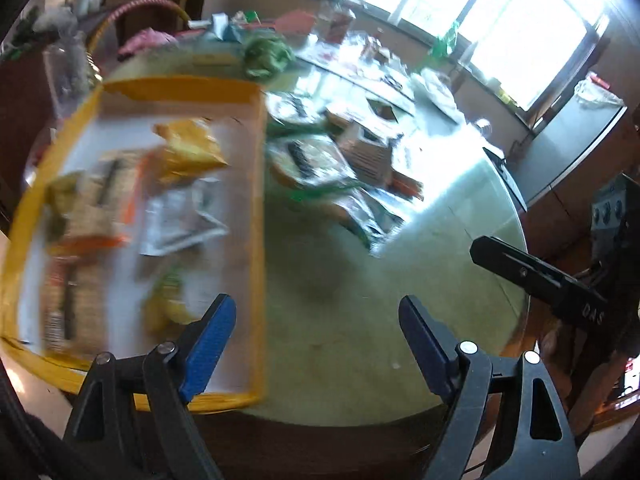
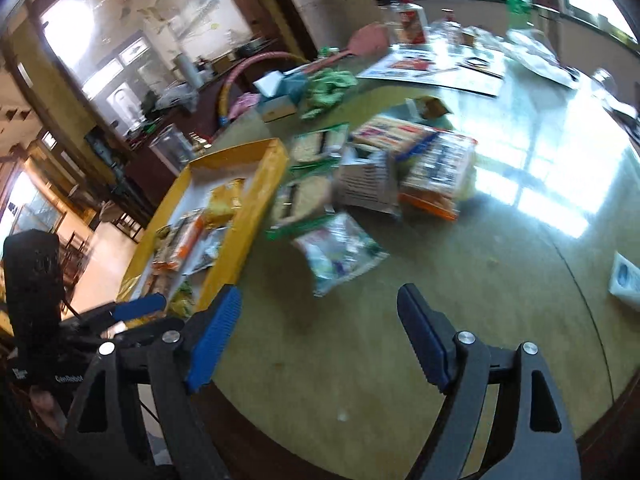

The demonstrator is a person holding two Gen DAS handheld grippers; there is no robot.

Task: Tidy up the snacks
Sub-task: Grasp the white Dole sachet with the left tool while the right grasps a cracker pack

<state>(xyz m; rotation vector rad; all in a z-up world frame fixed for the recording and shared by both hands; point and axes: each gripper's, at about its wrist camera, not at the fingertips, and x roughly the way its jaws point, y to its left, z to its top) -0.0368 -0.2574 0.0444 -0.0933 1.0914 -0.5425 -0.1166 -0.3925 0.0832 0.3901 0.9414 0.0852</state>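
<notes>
A yellow tray (image 1: 256, 184) sits on the left of the round table and holds several snack packets, among them a yellow bag (image 1: 192, 148) and a silver packet (image 1: 180, 220). The tray also shows in the right wrist view (image 2: 256, 196). A loose pile of snack packets (image 1: 340, 160) lies on the table right of the tray; in the right wrist view it includes a green-edged clear packet (image 2: 340, 252) and a striped cracker pack (image 2: 436, 172). My left gripper (image 1: 316, 320) is open and empty above the tray's near right corner. My right gripper (image 2: 320, 312) is open and empty, short of the pile.
The table (image 2: 400, 360) is round with a glass top. At its far side lie a green cloth (image 2: 328, 88), a tissue box (image 2: 276, 100), papers (image 2: 436, 68) and bottles. A white object (image 2: 626, 280) sits at the right edge. The other gripper shows at the right (image 1: 540, 280).
</notes>
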